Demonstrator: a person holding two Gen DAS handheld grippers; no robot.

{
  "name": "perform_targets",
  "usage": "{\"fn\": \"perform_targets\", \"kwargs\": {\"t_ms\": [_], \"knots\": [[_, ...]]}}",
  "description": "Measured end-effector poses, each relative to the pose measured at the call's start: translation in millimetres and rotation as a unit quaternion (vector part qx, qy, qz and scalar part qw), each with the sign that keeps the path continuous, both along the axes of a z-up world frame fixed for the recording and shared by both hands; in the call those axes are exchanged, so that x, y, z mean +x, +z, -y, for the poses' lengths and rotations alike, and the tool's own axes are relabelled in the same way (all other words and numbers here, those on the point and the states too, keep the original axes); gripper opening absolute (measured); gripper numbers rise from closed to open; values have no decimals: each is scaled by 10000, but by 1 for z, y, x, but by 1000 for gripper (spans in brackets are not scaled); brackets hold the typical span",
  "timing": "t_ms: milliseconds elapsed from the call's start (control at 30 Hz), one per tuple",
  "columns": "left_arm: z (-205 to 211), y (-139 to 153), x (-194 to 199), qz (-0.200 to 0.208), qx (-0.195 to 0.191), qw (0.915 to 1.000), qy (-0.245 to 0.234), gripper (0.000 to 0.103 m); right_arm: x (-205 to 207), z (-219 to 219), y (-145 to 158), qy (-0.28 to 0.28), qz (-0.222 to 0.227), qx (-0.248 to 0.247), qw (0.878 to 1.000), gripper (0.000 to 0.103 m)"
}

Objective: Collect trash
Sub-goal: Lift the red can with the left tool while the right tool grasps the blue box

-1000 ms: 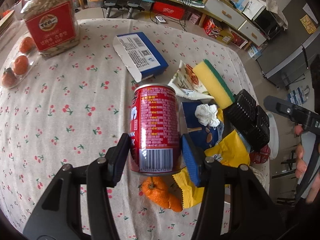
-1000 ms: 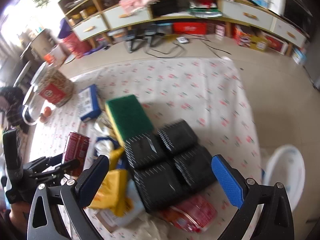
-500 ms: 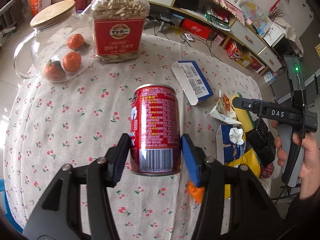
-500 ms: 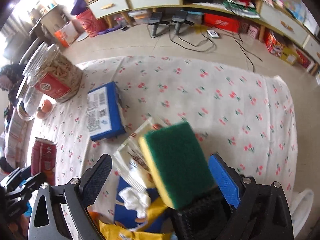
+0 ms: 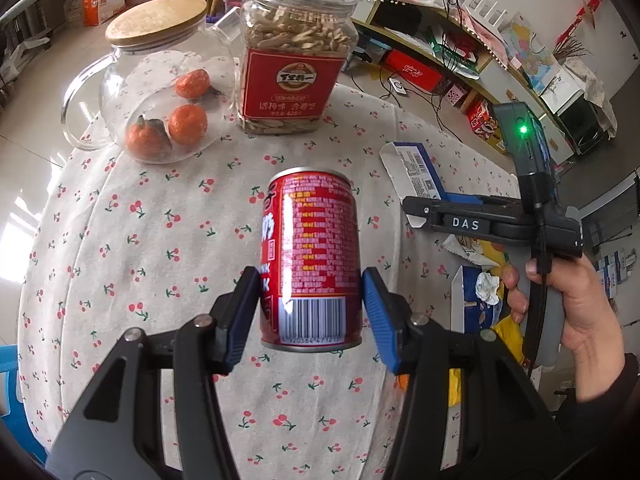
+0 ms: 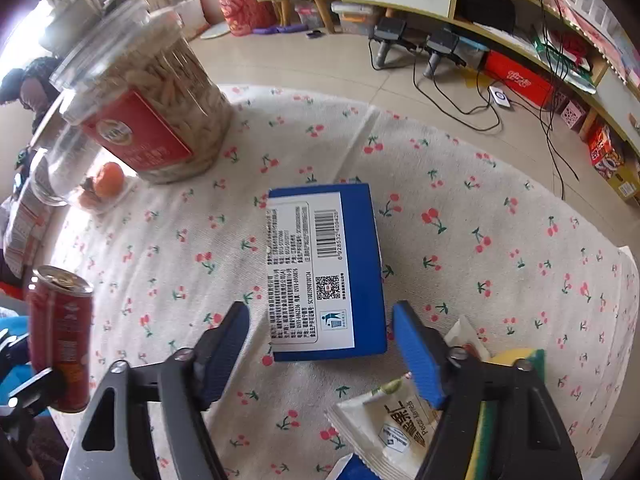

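At the far left of the table (image 5: 120, 248), under its cherry-print cloth, a glass jar (image 5: 160, 92) with a wooden lid holds small oranges (image 5: 188, 124). Just right of it stands a clear tub of seeds (image 5: 296, 52) with a red label. Nearer, the left gripper (image 5: 310, 312) is clamped on a red drink can (image 5: 312, 256), held clear above the cloth. Right of the can lies a blue carton (image 6: 332, 268), flat, barcode side up. The right gripper (image 6: 320, 348) straddles the carton's near end; its jaws have just been closing, and a gap shows on each side, so they are apart. At the near right lie a snack wrapper (image 6: 392, 428) and a yellow-green sponge (image 6: 520, 360).
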State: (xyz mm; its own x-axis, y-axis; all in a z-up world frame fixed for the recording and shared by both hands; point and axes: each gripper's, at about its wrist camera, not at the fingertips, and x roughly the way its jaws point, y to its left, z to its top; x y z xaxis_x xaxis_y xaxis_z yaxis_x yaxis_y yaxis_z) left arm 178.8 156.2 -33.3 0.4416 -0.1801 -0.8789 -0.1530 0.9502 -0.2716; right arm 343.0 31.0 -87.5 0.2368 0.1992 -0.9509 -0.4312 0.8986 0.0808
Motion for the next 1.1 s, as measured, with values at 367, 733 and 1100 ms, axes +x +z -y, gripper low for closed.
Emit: {"fn": "perform_targets", "kwargs": {"t_ms": [367,733,1100], "knots": [[3,10,-12,233,-52,9997,-81,54,-33,31,64,-350,329,566,9972,59],[49,20,-33,485,-6,9958,-780,54,-124,130,138,-1021,958,715,9876,59],[91,10,-47,519,7,9932,-1040,54,-198,277,125,-2322,1232,757,9618,59]]}}
